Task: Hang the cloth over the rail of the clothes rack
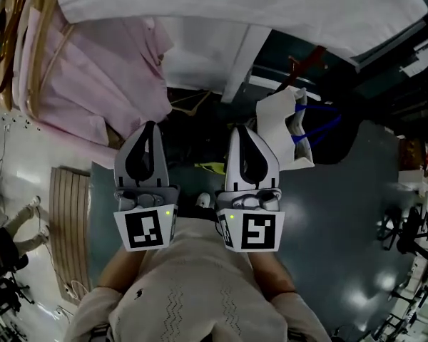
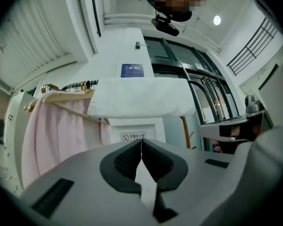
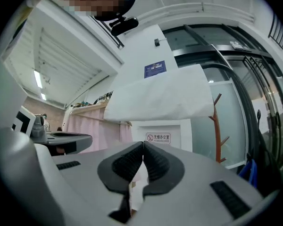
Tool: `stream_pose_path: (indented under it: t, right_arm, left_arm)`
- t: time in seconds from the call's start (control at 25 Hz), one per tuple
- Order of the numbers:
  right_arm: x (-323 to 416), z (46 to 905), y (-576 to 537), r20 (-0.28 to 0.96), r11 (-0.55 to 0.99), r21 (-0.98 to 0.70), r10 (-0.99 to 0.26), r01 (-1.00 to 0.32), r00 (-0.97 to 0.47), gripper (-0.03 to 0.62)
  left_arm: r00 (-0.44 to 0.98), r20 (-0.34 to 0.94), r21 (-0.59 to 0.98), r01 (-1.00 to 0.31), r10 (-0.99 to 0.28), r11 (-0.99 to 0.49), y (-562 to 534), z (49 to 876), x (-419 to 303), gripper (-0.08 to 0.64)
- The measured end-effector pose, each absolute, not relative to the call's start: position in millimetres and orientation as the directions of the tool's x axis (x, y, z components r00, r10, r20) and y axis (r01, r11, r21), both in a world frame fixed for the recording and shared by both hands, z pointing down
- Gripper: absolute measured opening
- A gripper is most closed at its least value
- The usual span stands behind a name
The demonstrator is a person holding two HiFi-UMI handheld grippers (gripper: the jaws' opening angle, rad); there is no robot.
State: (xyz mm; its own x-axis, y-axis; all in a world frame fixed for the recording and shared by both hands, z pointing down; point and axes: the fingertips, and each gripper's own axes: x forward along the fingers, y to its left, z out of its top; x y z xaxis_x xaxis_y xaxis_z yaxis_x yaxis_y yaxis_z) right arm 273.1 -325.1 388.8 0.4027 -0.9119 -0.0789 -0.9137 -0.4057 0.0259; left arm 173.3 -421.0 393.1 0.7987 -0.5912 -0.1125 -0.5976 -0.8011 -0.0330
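Note:
A white cloth point(image 1: 221, 2) lies draped over the rail of the clothes rack across the top of the head view. It shows as a broad white sheet point(image 2: 141, 98) in the left gripper view and likewise point(image 3: 160, 98) in the right gripper view. My left gripper point(image 1: 151, 125) and right gripper point(image 1: 240, 129) are side by side below the cloth, close to my body and apart from it. Both are shut with nothing between the jaws. Each gripper's own view, left gripper point(image 2: 140, 140) and right gripper point(image 3: 143, 144), shows the pads meeting at the tips.
Pink garments point(image 1: 93, 84) hang on wooden hangers point(image 2: 61, 95) at the rack's left end. A white bag with blue straps point(image 1: 292, 130) sits on the dark floor to the right. A brown coat stand point(image 3: 218, 126) rises beside the glass wall. A slatted wooden panel point(image 1: 70, 219) lies at the left.

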Motion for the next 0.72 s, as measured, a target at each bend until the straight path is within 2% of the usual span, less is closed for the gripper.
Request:
stream_pose_path:
  t: [0.4, 0.72]
  right_arm:
    - [237, 424, -346, 0.016, -0.41, 0.02, -0.912, -0.912, 0.411, 0.018]
    - [223, 435, -352, 0.042, -0.43, -0.022, -0.903, -0.903, 0.428, 0.018]
  left_arm:
    - [0.84, -0.038, 0.013, -0.542, -0.542, -0.84, -431, 428, 162, 0.014]
    - [0.847, 0.005, 0.037, -0.532, -0.532, -0.846, -440, 439, 148, 0.014]
